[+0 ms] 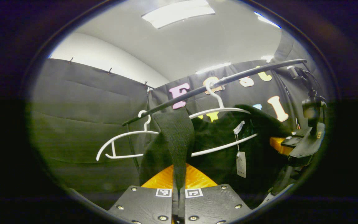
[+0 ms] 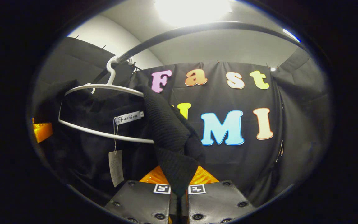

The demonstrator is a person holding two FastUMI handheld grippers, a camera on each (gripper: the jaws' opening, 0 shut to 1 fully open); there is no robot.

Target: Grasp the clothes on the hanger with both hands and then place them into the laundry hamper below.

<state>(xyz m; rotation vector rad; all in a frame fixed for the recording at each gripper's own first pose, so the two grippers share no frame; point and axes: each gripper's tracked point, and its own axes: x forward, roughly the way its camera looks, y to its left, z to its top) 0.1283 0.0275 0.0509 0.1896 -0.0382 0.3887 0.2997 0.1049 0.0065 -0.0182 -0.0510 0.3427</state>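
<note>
Up close in the left gripper view, the left hand-held gripper (image 1: 178, 199) is clenched on a strip of the black garment (image 1: 216, 146), its two fingers pressed together with the ribbed knit pinched between them and rising straight up from the tips. That garment hangs on a white hanger (image 1: 219, 107) hooked over the black rail (image 1: 216, 84), and a paper tag (image 1: 241, 164) dangles on a string below the hanger's lower bar. Left of this hanger along the rail, a second white hanger (image 1: 121, 144) hangs bare. Right of the garment, the other hand-held gripper (image 1: 305, 144) shows at the edge with a patch of orange beside it; its finger state cannot be told from here. Turning to the right gripper view, the right hand-held gripper (image 2: 179, 200) is likewise clenched on the black garment (image 2: 169, 137), a ribbed fold of it drawn down from the hanger's right shoulder into the closed fingers. The white hanger (image 2: 104, 88) hooks over the black rail (image 2: 197, 29) above, a sewn label (image 2: 129, 117) sits inside the collar, and the paper tag (image 2: 116, 168) hangs below the hanger's lower bar, left of the gripped fold.
</note>
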